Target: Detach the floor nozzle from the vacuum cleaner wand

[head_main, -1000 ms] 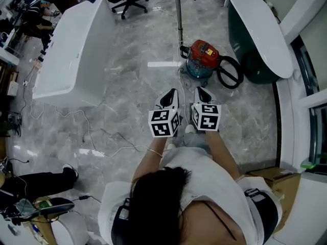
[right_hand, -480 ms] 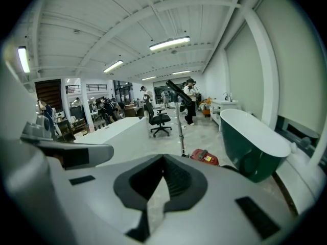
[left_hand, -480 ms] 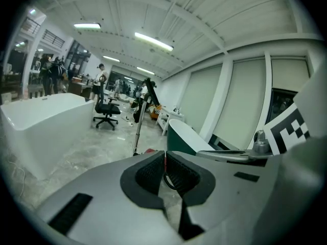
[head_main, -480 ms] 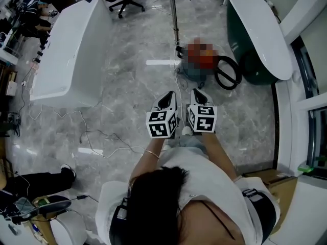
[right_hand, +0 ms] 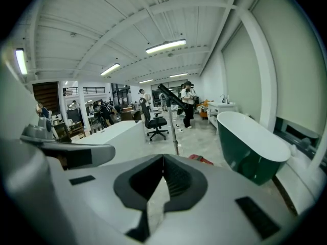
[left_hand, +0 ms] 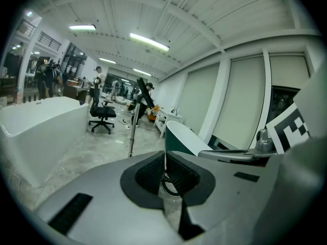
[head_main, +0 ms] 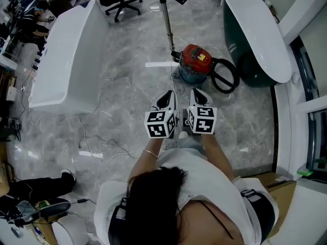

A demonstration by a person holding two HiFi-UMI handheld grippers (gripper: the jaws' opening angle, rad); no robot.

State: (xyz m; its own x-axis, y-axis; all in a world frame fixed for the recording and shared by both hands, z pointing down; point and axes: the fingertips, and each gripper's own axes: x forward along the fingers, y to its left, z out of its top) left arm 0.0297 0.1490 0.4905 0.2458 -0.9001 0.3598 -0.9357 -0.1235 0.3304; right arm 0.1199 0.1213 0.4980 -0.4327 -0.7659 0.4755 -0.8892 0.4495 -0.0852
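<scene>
Our left gripper (head_main: 171,95) and our right gripper (head_main: 197,93) both have their jaws pressed together, with nothing between them. They hang side by side above the marble floor (head_main: 127,86). Ahead, well apart from them, stands the red vacuum cleaner (head_main: 196,60) with its black hose (head_main: 225,78). The wand (head_main: 167,19) rises beside it. The pale bar at its foot seems to be the floor nozzle (head_main: 159,64), attached as far as we can tell. We judge that nothing is done yet: reaching, gripping and pulling off are all left.
</scene>
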